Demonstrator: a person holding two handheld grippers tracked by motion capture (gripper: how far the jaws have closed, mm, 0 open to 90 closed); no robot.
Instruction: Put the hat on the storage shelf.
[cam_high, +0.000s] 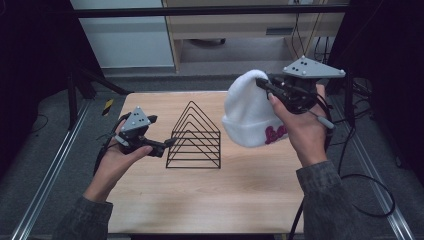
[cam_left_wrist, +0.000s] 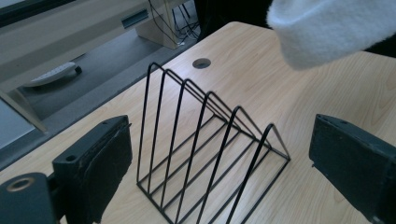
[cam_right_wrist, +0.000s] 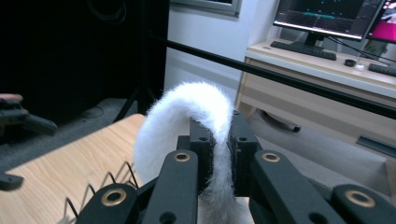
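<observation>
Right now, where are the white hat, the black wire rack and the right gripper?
white hat (cam_high: 247, 107): high view, on its knitted crown.
black wire rack (cam_left_wrist: 187, 84): left gripper view, on the peak of a middle wire triangle.
right gripper (cam_right_wrist: 217, 161): right gripper view, between its fingertips, shut on the hat.

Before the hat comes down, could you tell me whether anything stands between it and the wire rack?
Nothing visible does. The hat hangs from the shut right gripper, above and to the right of the rack. The open left gripper sits at the rack's left side, not in between.
</observation>
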